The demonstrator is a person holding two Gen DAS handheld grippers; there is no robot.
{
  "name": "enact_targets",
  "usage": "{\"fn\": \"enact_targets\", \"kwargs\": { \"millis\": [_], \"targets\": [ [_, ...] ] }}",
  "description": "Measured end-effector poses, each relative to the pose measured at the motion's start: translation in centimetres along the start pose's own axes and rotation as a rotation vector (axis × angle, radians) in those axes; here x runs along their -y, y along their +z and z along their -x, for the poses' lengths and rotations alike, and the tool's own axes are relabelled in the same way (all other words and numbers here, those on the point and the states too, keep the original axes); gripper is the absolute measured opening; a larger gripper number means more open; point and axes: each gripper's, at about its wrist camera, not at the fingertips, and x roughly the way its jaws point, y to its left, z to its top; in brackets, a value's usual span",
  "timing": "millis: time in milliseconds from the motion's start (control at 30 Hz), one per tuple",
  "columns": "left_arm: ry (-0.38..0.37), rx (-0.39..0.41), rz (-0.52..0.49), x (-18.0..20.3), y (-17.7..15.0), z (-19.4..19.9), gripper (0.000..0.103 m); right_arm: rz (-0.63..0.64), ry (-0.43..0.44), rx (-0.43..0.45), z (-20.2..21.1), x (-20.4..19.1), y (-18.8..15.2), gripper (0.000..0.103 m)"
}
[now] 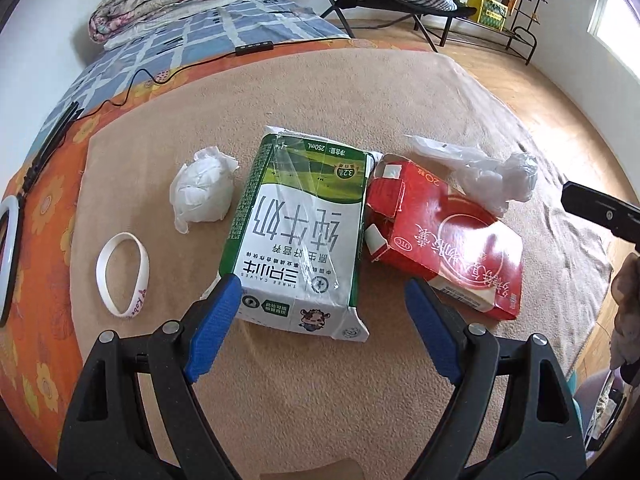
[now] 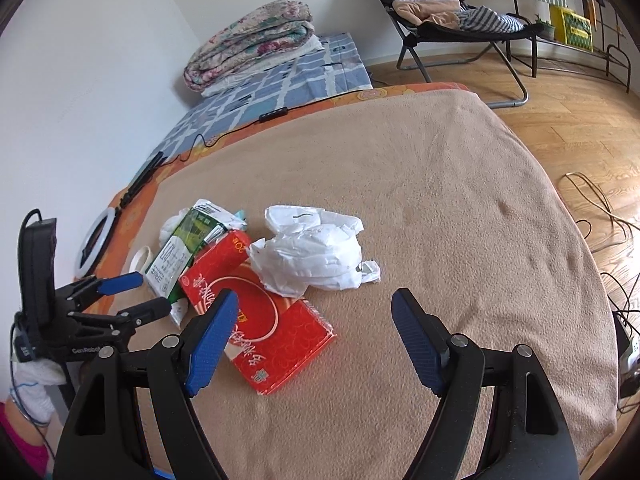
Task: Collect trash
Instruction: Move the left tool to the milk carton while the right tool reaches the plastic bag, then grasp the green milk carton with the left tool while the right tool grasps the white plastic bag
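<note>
Left wrist view, both tools agape and empty, tan blanket (image 1: 360,92) on bed, wooden floor (image 2: 560,92) beyond.

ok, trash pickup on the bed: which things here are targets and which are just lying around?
Trash to collect:
milk carton
red medicine box
crumpled white tissue
crumpled white plastic bag

Just lying about:
white wristband (a judgement call)
ring light
black cable with inline remote
folded quilt

Neither gripper holds anything yet.
</note>
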Motion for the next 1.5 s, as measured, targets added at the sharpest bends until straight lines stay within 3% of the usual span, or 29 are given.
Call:
{"fn": "enact_targets", "kwargs": {
  "millis": [400, 633, 800, 900, 1133, 1233, 1267, 1300, 1433, 1500],
  "targets": [
    [0.062, -0.008, -0.055, -0.3, 1.4, -2.1, 0.086, -0.109, 0.044, -0.072, -5.2, 1.0, 2.1, 0.079],
    [0.047, -0.010, 0.010, -2.6, 1.9, -2.3, 0.087, -0.214, 0.091, -0.111, -6.8, 2.5, 1.8, 0.079],
    [0.045, -0.040, 0.022, -3.0, 1.7, -3.6, 0.086, -0.234, 0.100, -0.116, -6.9, 3.1, 1.6, 0.079],
    [0.028, -0.016, 0.042, -3.0, 1.6, -3.5, 0.085, -0.242, 0.118, -0.116, -6.8, 3.2, 1.6, 0.078],
    [0.026, 0.026, 0.060, -2.7, 1.2, -2.2, 0.081, -0.227, 0.143, -0.091, -5.9, 3.3, 1.6, 0.061],
    [0.035, 0.052, 0.077, -2.8, 1.1, -1.2, 0.076, -0.223, 0.137, -0.061, -5.0, 3.3, 1.5, 0.058],
    [0.026, 0.059, 0.081, -2.9, 1.1, -0.8, 0.048, -0.219, 0.135, -0.050, -4.7, 3.3, 1.5, 0.058],
    [0.027, 0.080, 0.084, -2.8, 1.1, -0.1, 0.041, -0.212, 0.131, -0.040, -4.2, 3.2, 1.6, 0.058],
    [0.025, 0.079, 0.063, -2.4, 1.0, 0.9, 0.036, -0.166, 0.111, 0.002, -2.4, 2.6, 1.8, 0.057],
    [0.004, 0.039, 0.058, -2.3, 0.9, 0.4, 0.043, -0.149, 0.108, 0.013, -1.6, 2.2, 1.9, 0.057]
  ]
}}
